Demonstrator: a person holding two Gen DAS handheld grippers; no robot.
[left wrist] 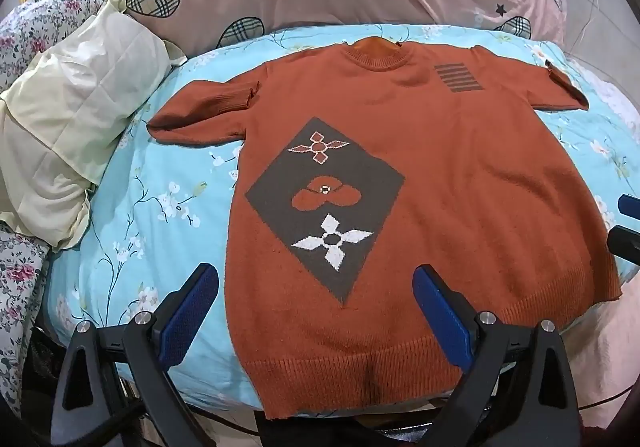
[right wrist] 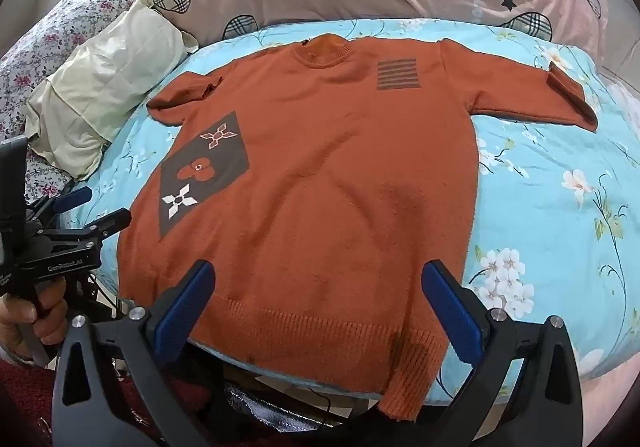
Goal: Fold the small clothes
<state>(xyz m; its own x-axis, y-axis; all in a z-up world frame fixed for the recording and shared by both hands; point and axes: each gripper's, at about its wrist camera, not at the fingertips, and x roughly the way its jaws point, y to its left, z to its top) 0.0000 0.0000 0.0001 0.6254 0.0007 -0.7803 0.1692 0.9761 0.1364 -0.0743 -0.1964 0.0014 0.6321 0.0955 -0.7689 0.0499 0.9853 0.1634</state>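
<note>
The rust-orange sweater (left wrist: 420,151) lies flat, face up, on the blue floral bed (left wrist: 152,215), collar far, ribbed hem nearest, its length running straight away from both tools. The left hand-held gripper (left wrist: 316,311) hangs over the hem's left corner, the right hand-held gripper (right wrist: 320,307) over its right corner; both gape wide, gripping nothing.

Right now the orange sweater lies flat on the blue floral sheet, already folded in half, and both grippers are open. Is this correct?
Not quite: the orange sweater is not folded; both wrist views show it spread out with sleeves extended. It does lie on the blue floral sheet, and the left gripper and right gripper are open.
</note>
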